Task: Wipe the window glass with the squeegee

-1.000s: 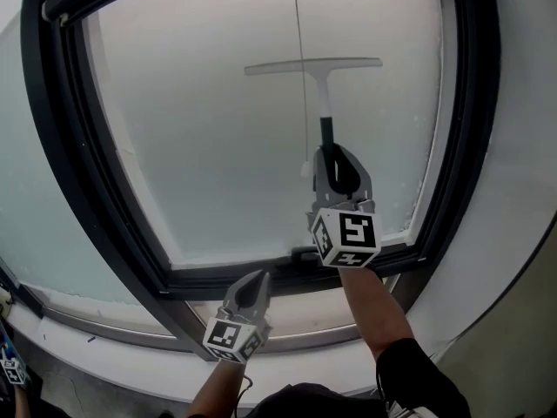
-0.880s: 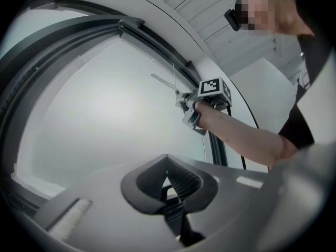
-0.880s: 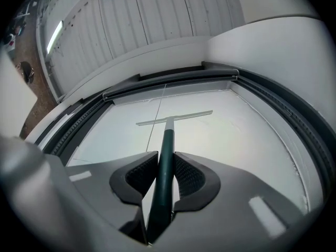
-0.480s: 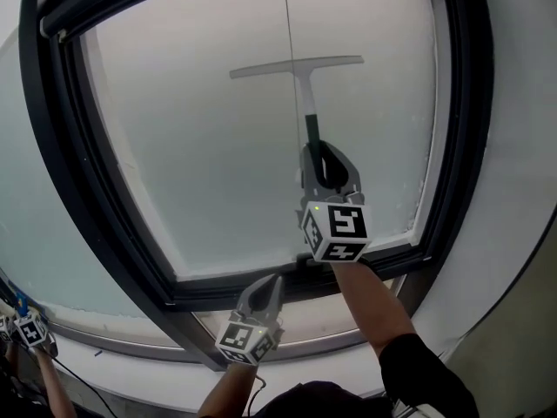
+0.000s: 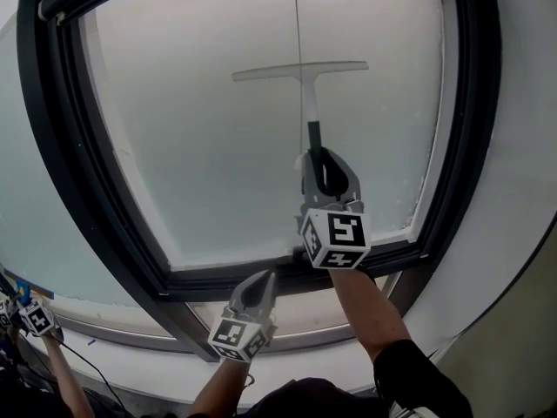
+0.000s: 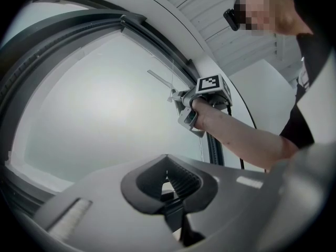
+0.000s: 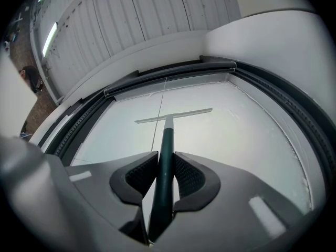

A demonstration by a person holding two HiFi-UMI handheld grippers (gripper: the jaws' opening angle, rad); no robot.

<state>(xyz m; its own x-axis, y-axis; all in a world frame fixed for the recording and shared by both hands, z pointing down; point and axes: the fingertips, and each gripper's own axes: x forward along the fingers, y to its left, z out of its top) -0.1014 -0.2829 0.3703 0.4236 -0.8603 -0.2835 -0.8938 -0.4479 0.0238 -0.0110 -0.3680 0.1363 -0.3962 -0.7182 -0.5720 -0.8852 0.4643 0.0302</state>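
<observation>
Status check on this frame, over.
Right claw shut on squeegee handle. Blade high on window glass. Left claw shut, empty, low by the frame. No obstruction seen on the pane.

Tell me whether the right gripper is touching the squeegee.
Touching. The right gripper view shows the right gripper with its jaws closed against both sides of the squeegee on its dark handle.

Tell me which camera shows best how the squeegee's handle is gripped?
The right gripper view: the squeegee handle runs between the right gripper's jaws, clamped on both sides. The head view shows the blade on the glass, but the gripper covers the grip. The left gripper view shows the squeegee only distantly.
</observation>
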